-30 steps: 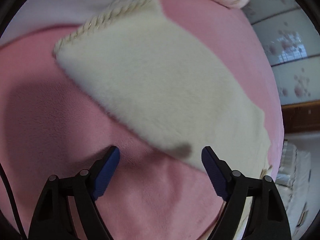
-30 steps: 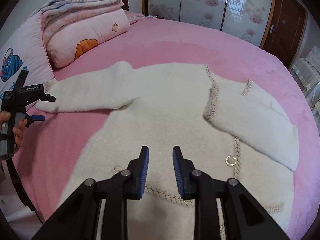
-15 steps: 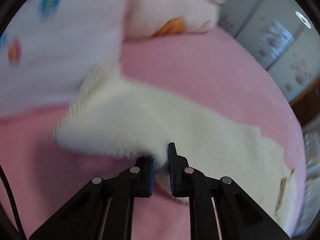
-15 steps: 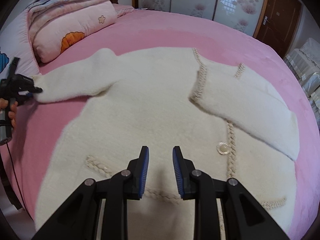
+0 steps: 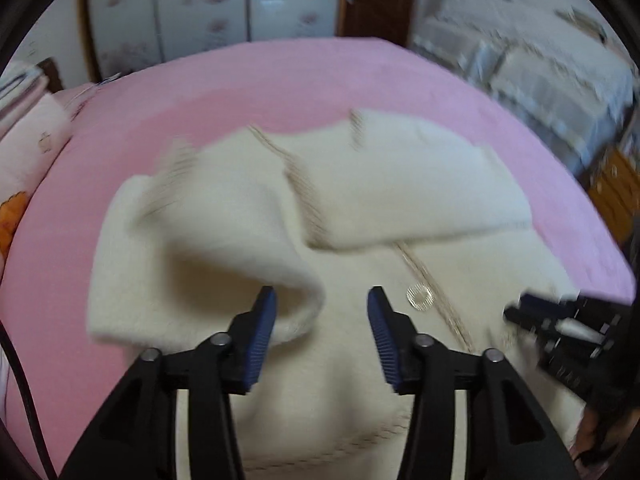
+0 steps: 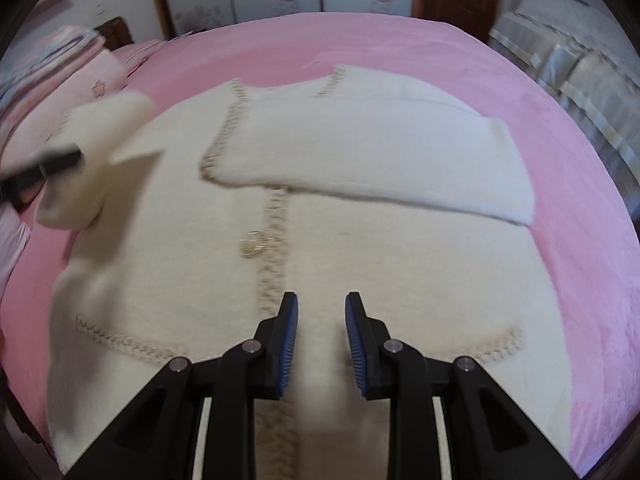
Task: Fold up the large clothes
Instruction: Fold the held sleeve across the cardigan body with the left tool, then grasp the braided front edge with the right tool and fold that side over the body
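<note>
Fluffy cream cardigan (image 6: pixel 360 264) with braided trim lies on pink plush bed (image 6: pixel 400 40); left claw (image 5: pixel 322 322) has just been opening, empty; right claw (image 6: pixel 322 340) apart, empty.

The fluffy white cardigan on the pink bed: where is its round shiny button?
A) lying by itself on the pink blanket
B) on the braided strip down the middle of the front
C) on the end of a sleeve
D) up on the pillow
B: the round button sits against the braided strip running down the front of the cardigan, well inside the cloth and away from the bed.
</note>
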`<action>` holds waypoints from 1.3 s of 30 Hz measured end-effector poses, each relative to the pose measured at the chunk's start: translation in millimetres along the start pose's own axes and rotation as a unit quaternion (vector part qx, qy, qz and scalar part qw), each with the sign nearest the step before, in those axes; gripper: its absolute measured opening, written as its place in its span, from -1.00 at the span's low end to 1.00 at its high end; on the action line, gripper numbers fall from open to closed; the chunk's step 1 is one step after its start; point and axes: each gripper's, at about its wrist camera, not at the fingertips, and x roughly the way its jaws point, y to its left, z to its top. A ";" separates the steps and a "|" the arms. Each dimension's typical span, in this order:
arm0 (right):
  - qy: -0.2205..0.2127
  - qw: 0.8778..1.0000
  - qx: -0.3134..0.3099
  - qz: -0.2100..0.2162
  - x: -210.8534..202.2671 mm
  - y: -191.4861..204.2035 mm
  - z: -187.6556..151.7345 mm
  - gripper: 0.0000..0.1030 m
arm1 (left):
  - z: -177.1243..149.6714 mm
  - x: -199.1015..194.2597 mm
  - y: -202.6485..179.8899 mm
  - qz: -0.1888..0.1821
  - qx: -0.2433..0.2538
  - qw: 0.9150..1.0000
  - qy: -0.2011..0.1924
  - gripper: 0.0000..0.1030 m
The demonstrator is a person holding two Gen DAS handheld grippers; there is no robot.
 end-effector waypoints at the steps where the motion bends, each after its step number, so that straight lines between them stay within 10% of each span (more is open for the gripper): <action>1: -0.001 1.000 0.005 0.000 -0.7 -7.3 -0.8 -0.52 | -6.1 7.4 -12.0 -0.002 0.007 1.000 0.009 -0.05; 6: -0.004 1.000 0.020 0.015 1.4 -29.0 -0.3 -0.52 | -43.6 0.2 -36.8 0.005 -0.016 1.000 0.011 -0.03; 13: -0.009 0.997 0.023 0.078 4.5 -13.1 14.6 -0.52 | -73.8 -11.1 21.8 0.021 -0.185 0.983 -0.012 0.16; 17: -0.017 0.992 0.026 0.119 9.0 -2.9 29.4 -0.02 | -102.7 -11.8 47.2 0.033 -0.240 0.970 -0.005 0.16; 34: 0.030 0.979 0.072 0.190 86.0 -3.5 77.5 0.00 | -127.4 -14.5 68.4 0.074 -0.240 0.968 0.012 0.29; 39: 0.018 0.991 -0.016 0.133 79.9 34.8 88.5 -0.72 | -101.6 -20.1 93.3 0.080 -0.261 0.962 -0.020 0.29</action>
